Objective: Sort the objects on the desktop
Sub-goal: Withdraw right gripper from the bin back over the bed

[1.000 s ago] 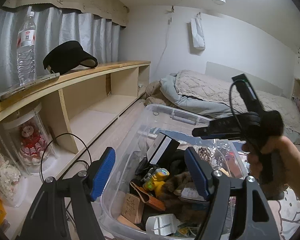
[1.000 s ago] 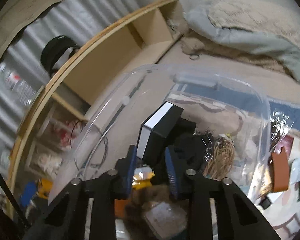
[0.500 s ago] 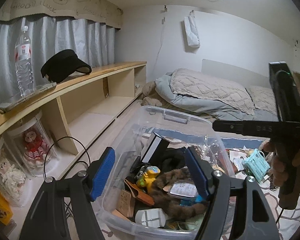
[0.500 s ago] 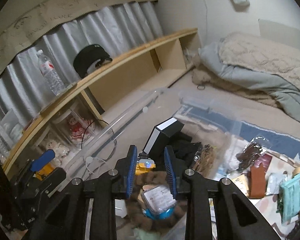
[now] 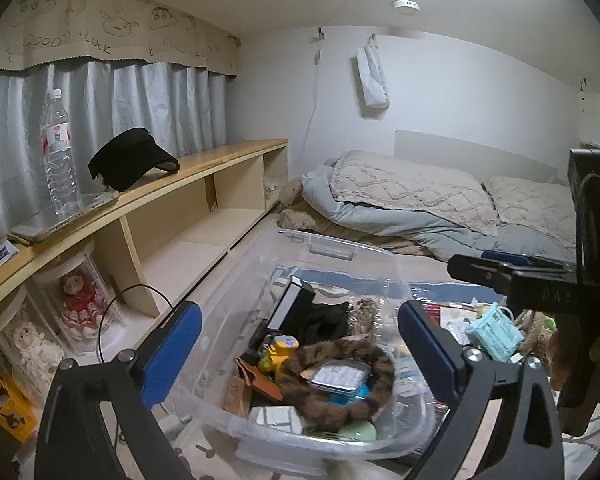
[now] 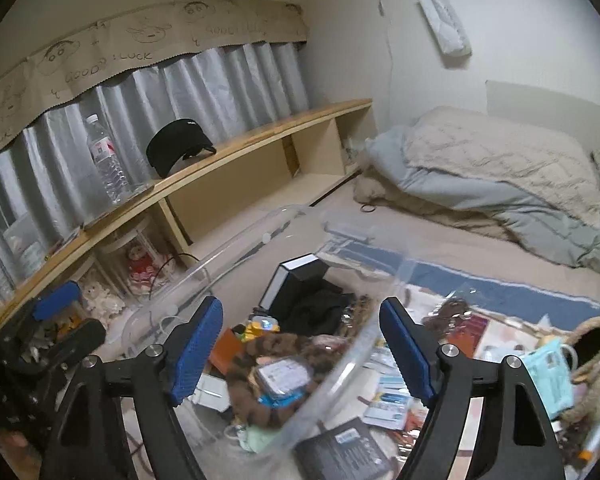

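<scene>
Your left gripper (image 5: 300, 344) and right gripper (image 6: 302, 344) both hang spread and empty; the clear bin (image 5: 416, 428) looks well filled, yet loose items (image 6: 388, 404) beside it wait.

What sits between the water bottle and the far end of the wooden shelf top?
A black visor cap rests on the shelf top beyond the water bottle; past it, bare wood. Both wrist views show this.

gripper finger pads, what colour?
Blue pads on both open grippers; clearest in right wrist view.
</scene>
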`<move>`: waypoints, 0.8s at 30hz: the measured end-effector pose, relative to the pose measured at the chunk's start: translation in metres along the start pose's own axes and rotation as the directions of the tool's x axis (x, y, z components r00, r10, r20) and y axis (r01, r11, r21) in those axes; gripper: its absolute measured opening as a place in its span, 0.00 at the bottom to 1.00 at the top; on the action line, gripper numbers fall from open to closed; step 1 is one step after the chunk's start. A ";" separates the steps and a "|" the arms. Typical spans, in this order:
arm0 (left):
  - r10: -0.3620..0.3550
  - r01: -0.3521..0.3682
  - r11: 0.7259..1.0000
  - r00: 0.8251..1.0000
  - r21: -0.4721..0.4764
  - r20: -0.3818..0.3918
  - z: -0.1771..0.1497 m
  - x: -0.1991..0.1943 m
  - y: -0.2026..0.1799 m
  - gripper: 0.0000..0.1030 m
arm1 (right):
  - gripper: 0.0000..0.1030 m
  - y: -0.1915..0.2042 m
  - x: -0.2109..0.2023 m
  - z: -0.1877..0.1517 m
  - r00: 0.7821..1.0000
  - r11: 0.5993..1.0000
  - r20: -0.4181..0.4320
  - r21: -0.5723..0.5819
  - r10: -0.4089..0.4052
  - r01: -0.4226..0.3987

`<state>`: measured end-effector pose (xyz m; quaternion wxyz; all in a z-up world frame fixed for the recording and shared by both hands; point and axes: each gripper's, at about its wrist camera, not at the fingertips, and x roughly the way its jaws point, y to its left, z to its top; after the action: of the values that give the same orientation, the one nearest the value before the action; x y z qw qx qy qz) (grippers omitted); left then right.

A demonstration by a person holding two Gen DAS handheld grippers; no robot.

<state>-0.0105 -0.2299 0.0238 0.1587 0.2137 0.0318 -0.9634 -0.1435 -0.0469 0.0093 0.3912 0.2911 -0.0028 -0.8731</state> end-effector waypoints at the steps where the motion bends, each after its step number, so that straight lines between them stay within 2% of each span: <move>1: 0.001 -0.001 1.000 1.000 -0.005 0.000 0.000 -0.003 -0.003 1.00 | 0.88 0.000 -0.005 -0.002 1.000 1.000 0.005 -0.009 -0.009 0.009; 3: 0.013 -0.013 1.000 1.000 -0.005 0.005 -0.001 -0.008 -0.008 1.00 | 0.95 0.000 -0.017 -0.006 0.999 0.999 0.019 -0.032 -0.026 0.027; 6: 0.026 -0.026 1.000 1.000 0.008 0.009 -0.004 -0.016 -0.018 1.00 | 0.95 0.000 -0.035 -0.012 0.997 0.997 0.051 -0.059 -0.055 0.058; 8: 0.027 -0.027 1.000 1.000 0.016 0.011 -0.007 -0.021 -0.026 1.00 | 1.00 -0.001 -0.046 -0.018 0.995 0.994 0.069 -0.074 -0.073 0.078; 24: -0.018 0.017 0.999 1.000 0.041 0.021 -0.029 -0.051 -0.069 1.00 | 1.00 -0.017 -0.105 -0.065 0.986 0.985 0.097 -0.097 -0.133 0.142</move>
<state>0.0229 -0.1458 0.0183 0.1460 0.2063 0.0124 -0.9674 -0.0671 0.0517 0.0047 0.3441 0.2300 0.0450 -0.9092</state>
